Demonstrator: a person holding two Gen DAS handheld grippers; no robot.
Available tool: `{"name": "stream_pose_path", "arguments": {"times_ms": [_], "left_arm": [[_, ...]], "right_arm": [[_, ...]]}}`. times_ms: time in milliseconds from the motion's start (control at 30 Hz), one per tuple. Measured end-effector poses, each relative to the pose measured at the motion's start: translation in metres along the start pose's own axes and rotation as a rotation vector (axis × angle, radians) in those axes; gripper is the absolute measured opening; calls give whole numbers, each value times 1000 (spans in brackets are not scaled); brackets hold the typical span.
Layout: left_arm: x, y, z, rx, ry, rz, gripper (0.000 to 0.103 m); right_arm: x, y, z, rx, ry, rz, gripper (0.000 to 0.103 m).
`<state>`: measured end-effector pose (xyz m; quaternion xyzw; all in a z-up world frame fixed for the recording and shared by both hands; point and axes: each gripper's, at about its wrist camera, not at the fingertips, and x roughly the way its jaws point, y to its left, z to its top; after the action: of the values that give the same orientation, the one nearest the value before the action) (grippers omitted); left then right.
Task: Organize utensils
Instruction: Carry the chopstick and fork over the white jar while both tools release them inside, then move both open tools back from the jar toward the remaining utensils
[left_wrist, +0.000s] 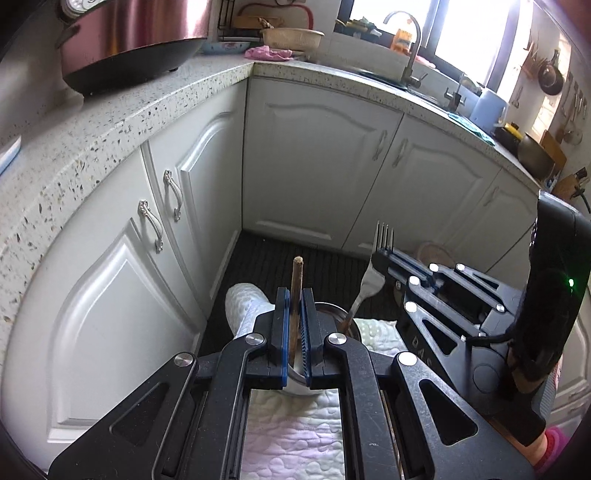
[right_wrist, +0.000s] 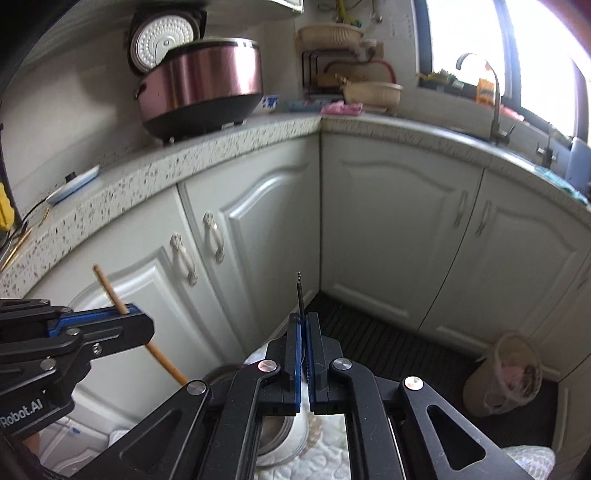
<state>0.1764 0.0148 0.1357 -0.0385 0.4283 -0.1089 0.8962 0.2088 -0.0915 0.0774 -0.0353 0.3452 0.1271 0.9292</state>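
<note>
White cabinets (left_wrist: 317, 162) under the speckled counter (left_wrist: 92, 125), which carries a rice cooker (right_wrist: 207, 88) near its inner corner. Left gripper (left_wrist: 294, 299) clamps a wooden chopstick (left_wrist: 296, 280); right gripper (right_wrist: 303, 321) clamps a fork (left_wrist: 373, 273), both above a metal bowl (left_wrist: 332, 314).

A speckled worktop (right_wrist: 236, 140) bends around the corner of a kitchen. Under it are white cupboard doors (right_wrist: 391, 236) with curly handles. Below the doors the floor (right_wrist: 373, 339) is dark with stripes. Above the worktop, a window (right_wrist: 476, 40) lets in bright light.
</note>
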Motion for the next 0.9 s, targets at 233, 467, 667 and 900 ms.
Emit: {"name": "stream_pose_path", "arguments": {"times_ms": [233, 467, 667, 900], "left_arm": [[0, 5, -1, -40, 12, -3, 6], [-14, 8, -8, -64, -19, -5, 35], [-23, 6, -25, -55, -17, 23, 40], [-31, -4, -55, -28, -30, 91, 41]], "right_arm": [[-3, -16, -9, 101, 35, 66, 10], [-34, -15, -20, 83, 14, 57, 38], [-51, -18, -40, 107, 45, 46, 38], [-81, -16, -67, 139, 66, 35, 44]]}}
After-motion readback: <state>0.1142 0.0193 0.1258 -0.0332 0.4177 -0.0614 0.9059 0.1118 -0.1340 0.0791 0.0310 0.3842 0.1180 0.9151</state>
